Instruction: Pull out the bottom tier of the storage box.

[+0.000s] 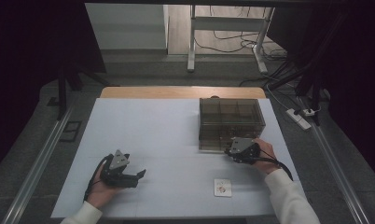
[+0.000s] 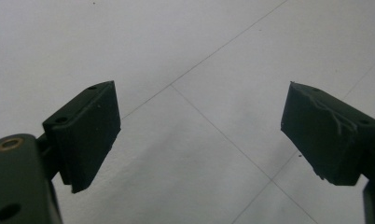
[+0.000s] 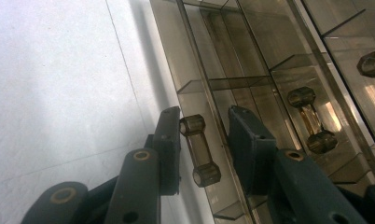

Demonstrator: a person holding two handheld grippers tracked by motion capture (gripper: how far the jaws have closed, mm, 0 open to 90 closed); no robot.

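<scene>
Reaching for a drawer handle on the smoky organizer box

Right gripper (image 3: 204,144) at the near face of the box (image 1: 231,122), far right on the table (image 1: 143,130); jaws straddling the left drawer handle (image 3: 199,150), not visibly clamped; next: close, pull nearward; left gripper (image 2: 199,135) agape, idle, near left; small card (image 1: 223,187), print unreadable.

Wide-open left gripper (image 2: 199,133) above white table (image 2: 185,46)

A lab: dark curtains (image 1: 31,42), floor cables (image 1: 232,44), rail-framed table (image 1: 139,126).
</scene>
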